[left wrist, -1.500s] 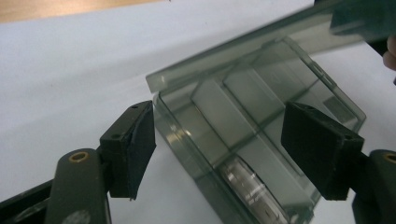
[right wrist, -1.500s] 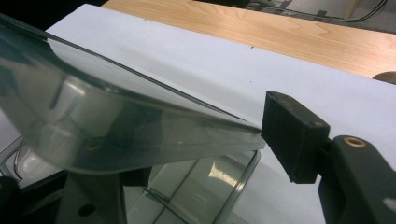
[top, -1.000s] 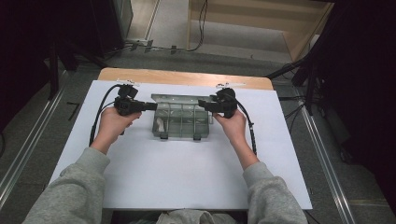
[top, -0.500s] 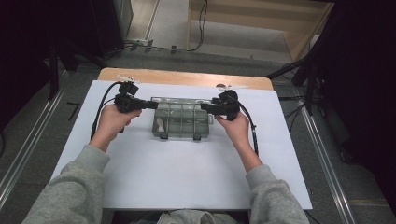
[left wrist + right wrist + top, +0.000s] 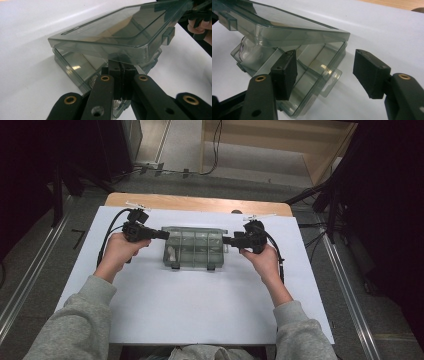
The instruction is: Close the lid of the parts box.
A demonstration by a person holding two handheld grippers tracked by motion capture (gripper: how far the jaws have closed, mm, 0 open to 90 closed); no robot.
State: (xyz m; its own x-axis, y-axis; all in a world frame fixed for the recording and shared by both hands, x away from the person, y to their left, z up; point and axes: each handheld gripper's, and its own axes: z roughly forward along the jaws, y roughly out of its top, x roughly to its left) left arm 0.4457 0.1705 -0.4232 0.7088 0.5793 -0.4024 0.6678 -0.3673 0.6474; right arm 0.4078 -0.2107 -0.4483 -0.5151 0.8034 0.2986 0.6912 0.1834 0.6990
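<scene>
Bench [image 5: 190, 320]: covered by a white sheet, with a strip of bare wood being left showing along the far edge; the work is being done toward the middle of the far edge.

Organiser box [image 5: 194, 247]: a smoky clear plastic case with divided compartments is being kept on the white sheet near the far edge, between the two hands. A pale small item is being shown in its left-end compartment in the high view; what it is cannot be told.

Lid [image 5: 120, 27]: in both gripper views it is being held tilted above the tray, parted from the tray at the two ends. Its two latch tabs [image 5: 174, 266] are being shown along the near side in the high view.

Left tongs [image 5: 123, 75]: being pressed narrow, the pads nearly together, at the box's left end just under the lid's rim. Whether the tray wall is being pinched between them cannot be told for certain.

Right tongs [image 5: 325, 71]: being held wide, one pad beside the tray's right-end wall and the other well out over the sheet; nothing is being gripped.

Progress: the lid is judged to be unlatched and partly raised, so the opening is under way. Left to do, as judged: the lid being swung fully back and the compartments being reached.
</scene>
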